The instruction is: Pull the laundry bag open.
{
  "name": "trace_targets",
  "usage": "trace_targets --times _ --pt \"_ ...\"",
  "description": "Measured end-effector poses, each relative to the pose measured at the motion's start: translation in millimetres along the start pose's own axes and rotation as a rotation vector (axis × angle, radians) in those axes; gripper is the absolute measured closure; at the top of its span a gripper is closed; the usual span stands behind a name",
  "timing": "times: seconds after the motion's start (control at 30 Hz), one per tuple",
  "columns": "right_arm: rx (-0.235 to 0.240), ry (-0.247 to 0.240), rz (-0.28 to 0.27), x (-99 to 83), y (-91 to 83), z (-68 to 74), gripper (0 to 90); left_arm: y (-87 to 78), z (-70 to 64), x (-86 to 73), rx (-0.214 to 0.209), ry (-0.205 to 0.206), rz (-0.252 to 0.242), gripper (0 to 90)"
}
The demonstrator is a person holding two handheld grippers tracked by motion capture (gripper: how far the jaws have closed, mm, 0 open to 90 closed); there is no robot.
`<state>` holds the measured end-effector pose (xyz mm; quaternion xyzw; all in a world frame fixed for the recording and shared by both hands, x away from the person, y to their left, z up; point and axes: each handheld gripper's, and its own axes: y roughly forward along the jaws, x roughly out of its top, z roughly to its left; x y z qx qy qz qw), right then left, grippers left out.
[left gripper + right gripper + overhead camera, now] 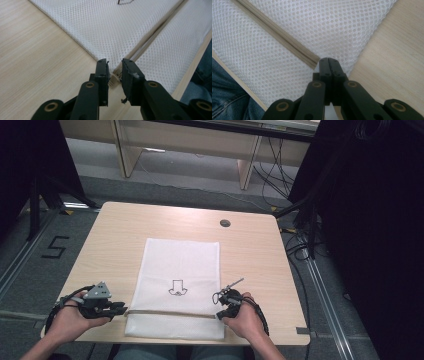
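A white mesh bag point(180, 255) lies flat on the wooden table point(115, 235), with a beige zipper point(170, 312) running across it near the front edge. My left gripper point(122, 309) is at the zipper's left end. In the left gripper view it point(115, 65) is open a little, and the beige zipper end point(113, 81) lies between its jaws. My right gripper point(220, 314) is at the zipper's right end. In the right gripper view it point(328, 60) is shut, its tips pressed together on the mesh point(337, 25) right beside the zipper's end point(312, 61).
A small black line drawing point(176, 287) marks the bag's middle. A round cable hole point(225, 223) sits at the table's far side. The table's front edge is just behind both hands, with the person's jeans point(227, 97) below it. Bare wood lies on either side of the bag.
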<state>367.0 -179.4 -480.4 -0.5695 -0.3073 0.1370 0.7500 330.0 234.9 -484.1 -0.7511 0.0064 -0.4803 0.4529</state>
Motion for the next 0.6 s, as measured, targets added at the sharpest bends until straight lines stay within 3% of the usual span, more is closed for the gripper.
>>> trace_targets --times 0.1,0.17,0.2,0.23,0.3,0.33,0.4,0.43,0.47,0.5,0.53,0.6 --pt "-0.005 -0.027 -0.021 -0.5 0.3 -0.2 90.0 -1.2 2.5 0.4 0.025 -0.021 -0.044 66.1" --pt "-0.002 -0.027 -0.020 -0.7 0.0 -0.2 90.0 -1.9 4.0 1.0 0.028 -0.011 -0.059 61.7" --pt "0.001 -0.032 -0.022 -0.9 0.0 -0.5 90.0 -1.5 4.6 2.2 0.039 -0.019 -0.087 61.7" --pt "0.009 -0.031 -0.031 -2.1 -0.3 -1.4 89.2 0.3 3.3 3.7 0.052 -0.030 -0.125 56.3" --pt "0.011 -0.021 -0.037 -2.7 -1.1 -0.9 87.2 1.9 2.3 4.4 0.046 -0.041 -0.144 54.3" --pt "0.025 -0.012 -0.045 -3.8 -4.1 -1.6 78.6 3.7 1.5 6.0 0.039 -0.031 -0.140 49.8" --pt "-0.001 0.008 -0.074 -5.9 -8.4 -0.6 74.3 5.0 0.4 6.9 0.029 -0.039 -0.141 47.0" --pt "0.004 -0.006 -0.096 -6.9 -10.2 -0.6 71.8 5.0 1.4 7.3 0.031 -0.024 -0.142 45.9" --pt "0.006 0.008 -0.108 -8.1 -13.1 -0.2 68.9 5.7 0.6 7.5 0.033 -0.048 -0.149 45.1" --pt "0.010 -0.009 -0.146 -9.1 -14.3 -1.9 66.8 5.7 2.9 7.9 0.033 -0.034 -0.152 44.4" --pt "0.016 0.011 -0.150 -9.9 -16.5 -1.4 65.8 5.6 3.4 8.0 0.035 -0.046 -0.154 43.7" --pt "0.007 -0.011 -0.176 -10.2 -16.9 -3.3 65.0 6.0 4.3 8.1 0.040 -0.055 -0.159 42.4"
